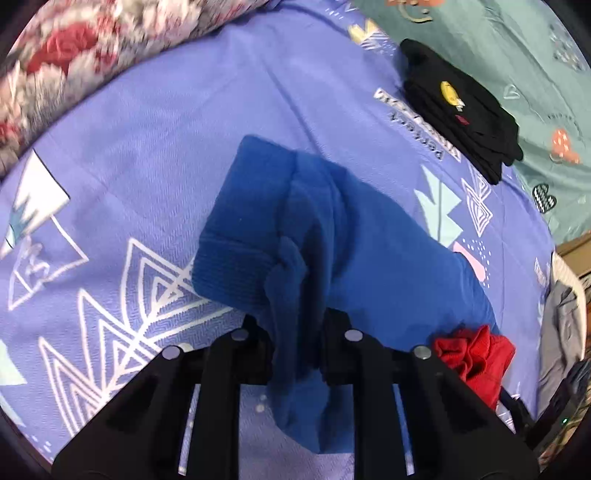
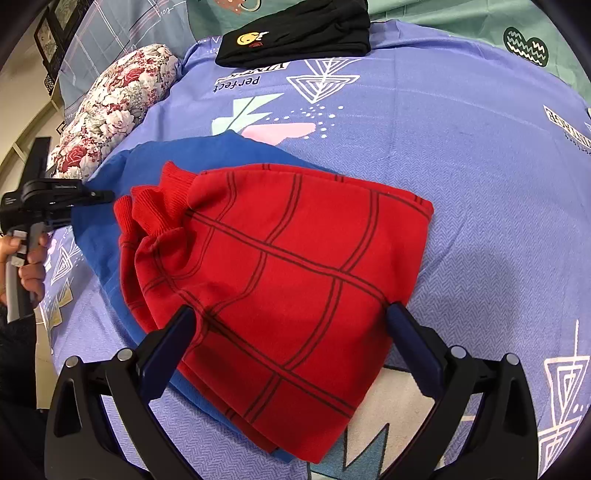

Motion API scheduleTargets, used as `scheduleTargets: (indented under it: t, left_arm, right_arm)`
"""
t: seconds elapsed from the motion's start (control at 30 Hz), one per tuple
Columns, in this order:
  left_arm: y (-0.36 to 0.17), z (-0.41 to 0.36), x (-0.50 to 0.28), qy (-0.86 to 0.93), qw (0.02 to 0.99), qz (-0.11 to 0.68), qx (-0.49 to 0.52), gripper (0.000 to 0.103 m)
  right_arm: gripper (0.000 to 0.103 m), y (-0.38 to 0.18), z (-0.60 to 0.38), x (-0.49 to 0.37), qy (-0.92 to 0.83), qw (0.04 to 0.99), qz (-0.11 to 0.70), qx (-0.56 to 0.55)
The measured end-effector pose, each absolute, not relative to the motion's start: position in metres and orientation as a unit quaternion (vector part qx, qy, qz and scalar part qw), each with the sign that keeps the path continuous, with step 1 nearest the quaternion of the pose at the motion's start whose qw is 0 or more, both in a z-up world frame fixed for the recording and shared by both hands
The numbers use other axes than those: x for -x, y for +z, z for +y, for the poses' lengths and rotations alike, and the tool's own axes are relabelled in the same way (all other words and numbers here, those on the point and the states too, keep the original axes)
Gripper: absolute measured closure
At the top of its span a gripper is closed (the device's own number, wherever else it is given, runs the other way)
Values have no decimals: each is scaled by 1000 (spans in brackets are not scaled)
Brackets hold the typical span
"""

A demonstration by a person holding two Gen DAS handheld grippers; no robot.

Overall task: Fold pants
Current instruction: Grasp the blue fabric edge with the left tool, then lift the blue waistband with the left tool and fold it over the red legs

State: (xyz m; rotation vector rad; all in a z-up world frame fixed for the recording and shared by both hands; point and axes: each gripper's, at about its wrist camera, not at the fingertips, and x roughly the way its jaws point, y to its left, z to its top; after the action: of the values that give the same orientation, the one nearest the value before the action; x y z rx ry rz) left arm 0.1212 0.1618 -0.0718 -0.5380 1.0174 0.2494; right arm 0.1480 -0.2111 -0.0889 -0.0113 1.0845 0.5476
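Note:
The pants are red with dark grid lines [image 2: 280,266] on one side and blue [image 1: 369,236] on the other, lying folded on the purple bedsheet [image 2: 461,166]. My left gripper [image 1: 293,321] is shut on a bunched fold of the blue fabric, which hangs between its fingers. The right wrist view shows that left gripper [image 2: 99,194] at the pants' left edge, held by a person's hand [image 2: 29,266]. My right gripper [image 2: 291,312] stands open, its fingers spread wide over the near end of the red fabric without pressing it. Red ribbed cuffs [image 2: 162,206] lie bunched at the left.
A folded black garment [image 2: 295,33] with a yellow patch lies at the far edge of the sheet. A floral pillow [image 2: 110,110] runs along the left. Green patterned bedding [image 1: 517,55] lies beyond. Grey clothes [image 1: 561,325] hang off the bed's right side.

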Motion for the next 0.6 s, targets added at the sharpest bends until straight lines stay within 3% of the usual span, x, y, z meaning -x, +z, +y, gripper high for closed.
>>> scheduleTargets:
  t: [0.6]
  left_arm:
    - [28, 60, -91, -55, 901, 399, 162, 90]
  right_arm:
    - [1, -88, -218, -149, 265, 820, 507, -10]
